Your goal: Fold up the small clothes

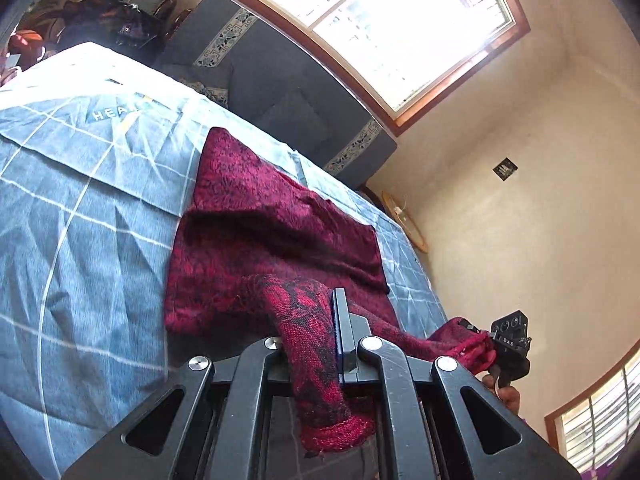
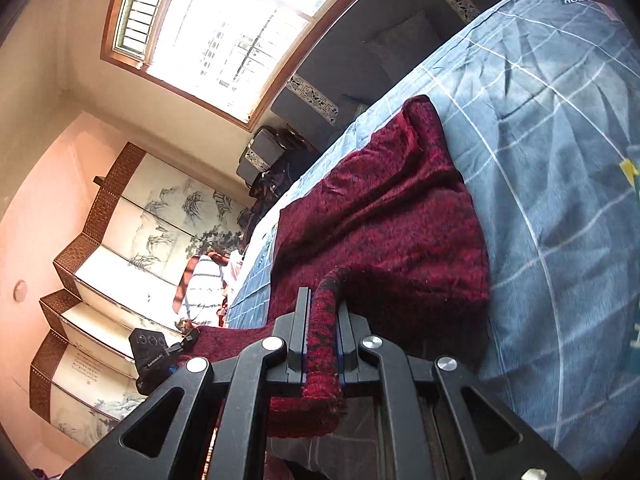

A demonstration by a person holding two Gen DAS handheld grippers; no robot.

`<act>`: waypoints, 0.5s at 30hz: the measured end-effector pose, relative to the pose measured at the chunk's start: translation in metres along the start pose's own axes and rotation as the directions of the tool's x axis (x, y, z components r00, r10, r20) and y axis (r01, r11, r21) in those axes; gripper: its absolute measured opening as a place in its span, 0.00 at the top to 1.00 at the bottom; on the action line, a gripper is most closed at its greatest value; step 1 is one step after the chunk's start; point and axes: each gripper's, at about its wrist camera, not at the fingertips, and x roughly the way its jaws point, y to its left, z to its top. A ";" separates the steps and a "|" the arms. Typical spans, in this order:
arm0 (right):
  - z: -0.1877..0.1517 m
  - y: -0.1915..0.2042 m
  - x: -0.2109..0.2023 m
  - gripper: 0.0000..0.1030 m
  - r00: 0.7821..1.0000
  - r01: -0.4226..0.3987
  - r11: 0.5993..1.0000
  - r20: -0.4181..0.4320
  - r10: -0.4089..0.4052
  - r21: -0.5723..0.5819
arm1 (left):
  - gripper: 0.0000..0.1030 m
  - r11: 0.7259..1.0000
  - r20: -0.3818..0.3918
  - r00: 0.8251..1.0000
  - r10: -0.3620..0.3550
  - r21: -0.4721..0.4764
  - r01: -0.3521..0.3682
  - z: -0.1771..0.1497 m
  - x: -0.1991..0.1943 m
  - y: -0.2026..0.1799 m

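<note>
Sweater (image 1: 256,232), dark red knit with black pattern, lies on the bed's blue checked sheet (image 1: 80,208), near the bed edge closest to the person, with its far end reaching toward the edge by the grey sofa (image 1: 260,64). Near hem is lifted off the sheet at two spots. Left gripper (image 1: 320,332) is clamped on a bunched strip of the knit; only one finger is clear in the left wrist view, the other is hidden behind cloth, but fabric runs through and hangs out behind the jaws. Right gripper (image 2: 323,320) is closed on another stretch of the hem, knit pinched tight between both fingers, ribbed edge drooping behind them. Each gripper shows small in the other's view, with cloth running to it, so the hem spans between them. Two-point hold probably keeps the edge level so it can be carried over the body as one fold. Far part stays flat on the sheet, acting as an anchor. Fold looks just started; upper portion already seems doubled, hard to confirm. Risk: thick knit bunches in the jaws, so edge may land uneven. Window (image 1: 400,20) glare washes out the far bed corner.
</note>
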 end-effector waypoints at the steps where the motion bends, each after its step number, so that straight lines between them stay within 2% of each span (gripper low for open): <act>1: 0.010 -0.002 0.005 0.90 1.000 0.005 1.000 0.001 -0.005 0.001 | 0.92 1.000 0.010 1.000 0.014 0.000 -0.014 0.007 0.005 0.002; 8: 0.056 -0.019 0.039 0.90 0.999 0.047 0.999 -0.014 -0.047 0.024 | 0.92 0.997 0.011 0.997 0.077 -0.033 -0.077 0.034 0.045 0.023; 15: 0.076 -0.038 0.058 0.90 0.996 0.089 0.995 -0.033 -0.088 0.038 | 0.92 0.992 -0.004 0.995 0.099 -0.073 -0.099 0.040 0.070 0.045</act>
